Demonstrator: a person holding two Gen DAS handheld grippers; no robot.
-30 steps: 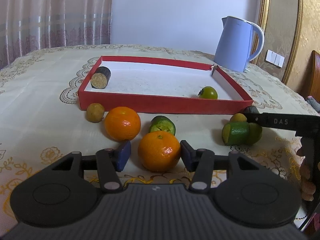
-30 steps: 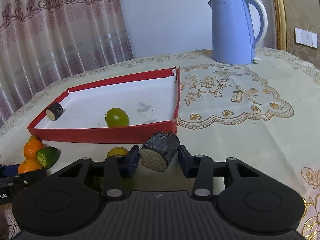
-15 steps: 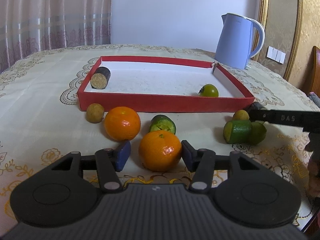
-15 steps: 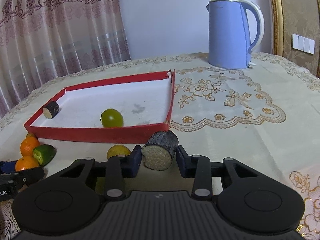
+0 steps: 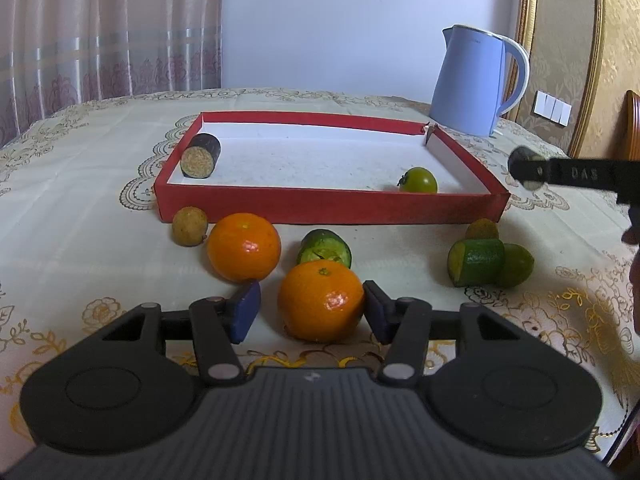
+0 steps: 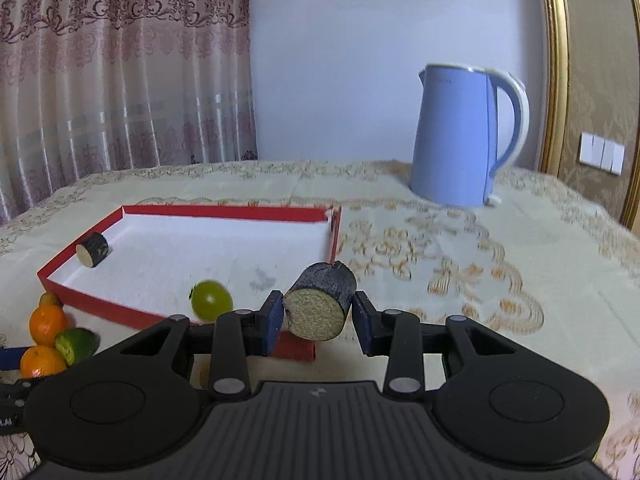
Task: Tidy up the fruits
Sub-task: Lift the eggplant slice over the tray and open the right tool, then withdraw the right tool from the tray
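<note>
The dark stub (image 6: pixel 320 306) has been lifted off the desk (image 6: pixel 460 280) by the right tool (image 6: pixel 317 322), whose jaws have just been closing and are now clamped on its sides; a second ago it still lay on the cloth, just near of the red tray (image 6: pixel 108 307). It is now held above the tray's near right corner, so carrying it over the wall and setting it inside is judged to be next. A matching stub (image 5: pixel 200 156) and a green tomato (image 5: pixel 418 180) are already in the tray. The left tool (image 5: pixel 310 310) has stayed in place, half open around an orange (image 5: pixel 320 300), its right pad touching the fruit and its left pad apart from it.
</note>
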